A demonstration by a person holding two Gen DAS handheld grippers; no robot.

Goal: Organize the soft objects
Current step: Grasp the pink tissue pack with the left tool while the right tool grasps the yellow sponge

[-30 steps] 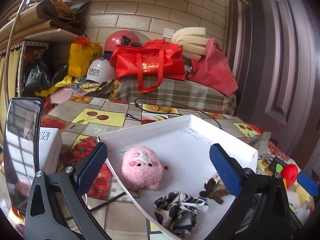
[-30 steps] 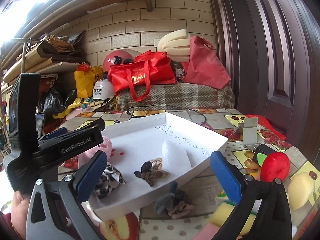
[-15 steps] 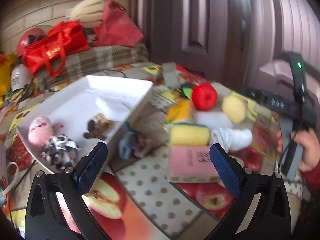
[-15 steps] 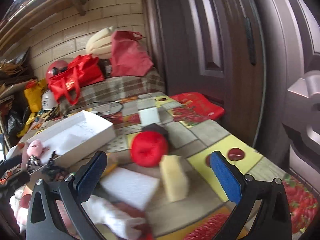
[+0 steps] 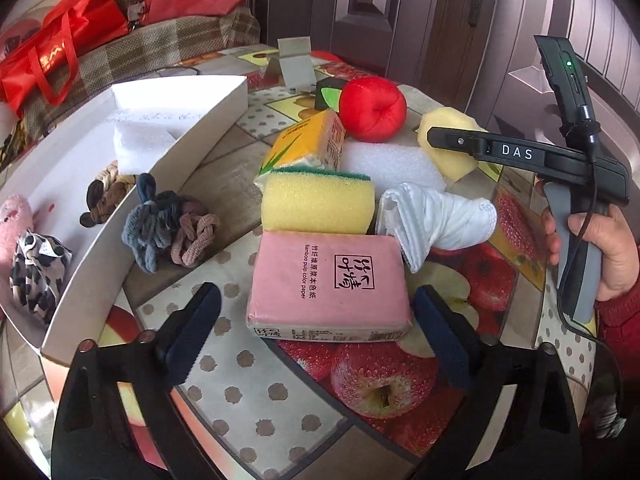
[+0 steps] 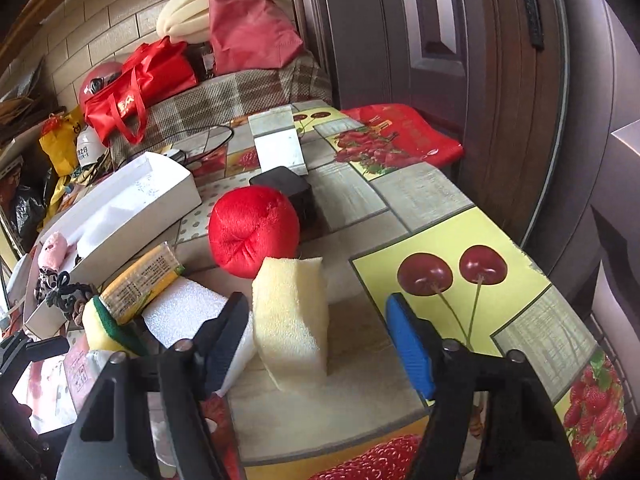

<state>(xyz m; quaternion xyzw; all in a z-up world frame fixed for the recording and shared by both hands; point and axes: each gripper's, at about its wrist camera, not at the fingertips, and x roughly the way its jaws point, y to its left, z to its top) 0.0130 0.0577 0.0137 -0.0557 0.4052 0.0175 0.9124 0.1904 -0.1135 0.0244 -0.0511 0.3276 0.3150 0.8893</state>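
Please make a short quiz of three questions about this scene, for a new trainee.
1. True or false: the pink tissue pack lies inside the white tray.
2. What stands between the open fingers of the right gripper?
   A. red plush apple
   B. pale yellow sponge block
   C. white cloth
3. Fill in: the left gripper is ____ (open/shut).

Key: 1 false; 2 B; 3 open.

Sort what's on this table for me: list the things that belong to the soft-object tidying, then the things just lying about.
Job:
white tray
pink tissue pack
yellow sponge
red plush apple
pale foam block
white cloth
scrunchies

Lying about:
red bag
metal stand
black cable
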